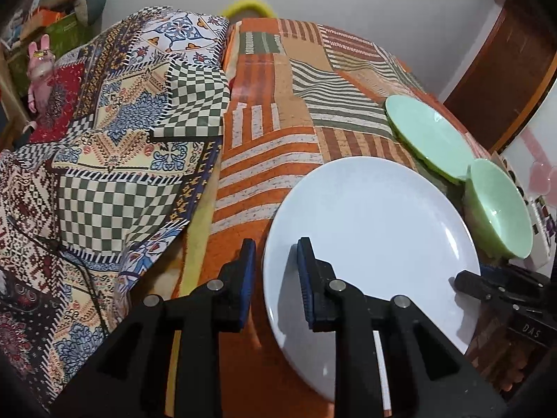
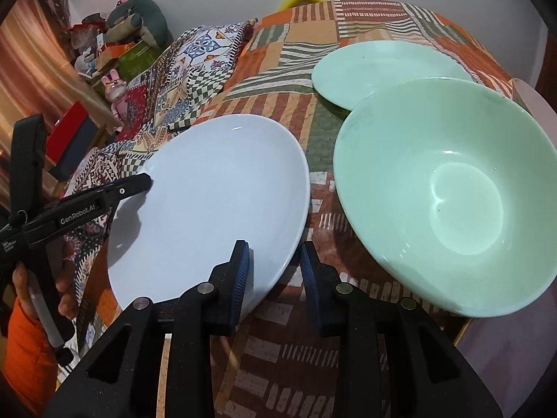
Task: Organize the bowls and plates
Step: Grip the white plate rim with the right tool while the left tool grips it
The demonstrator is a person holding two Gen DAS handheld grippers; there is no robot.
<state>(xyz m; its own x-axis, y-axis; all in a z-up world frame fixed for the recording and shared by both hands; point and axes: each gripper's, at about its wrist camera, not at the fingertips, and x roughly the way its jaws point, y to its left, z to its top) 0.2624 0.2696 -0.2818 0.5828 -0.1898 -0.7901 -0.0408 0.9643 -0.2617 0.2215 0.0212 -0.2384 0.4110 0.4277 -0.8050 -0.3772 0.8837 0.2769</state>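
A white plate (image 1: 376,216) (image 2: 216,188) lies nearest on the orange striped tablecloth (image 1: 271,104), with a dark shadow under its edge. My left gripper (image 1: 276,242) straddles its left rim, one finger over the face and one outside, shut on it. That gripper's tip (image 2: 142,181) also shows on the rim in the right wrist view. My right gripper (image 2: 274,244) grips the opposite rim the same way; its tip (image 1: 466,278) shows there too. A pale green bowl (image 2: 452,191) (image 1: 501,209) stands upright to the right. Behind it lies a pale green plate (image 2: 379,69) (image 1: 428,132).
A rumpled patchwork cloth (image 1: 122,139) covers the left side. Beyond it is a cluttered shelf with a pink toy rabbit (image 1: 40,66). A wooden door (image 1: 504,69) stands at the far right. A hand in an orange sleeve (image 2: 24,348) holds the left gripper's handle.
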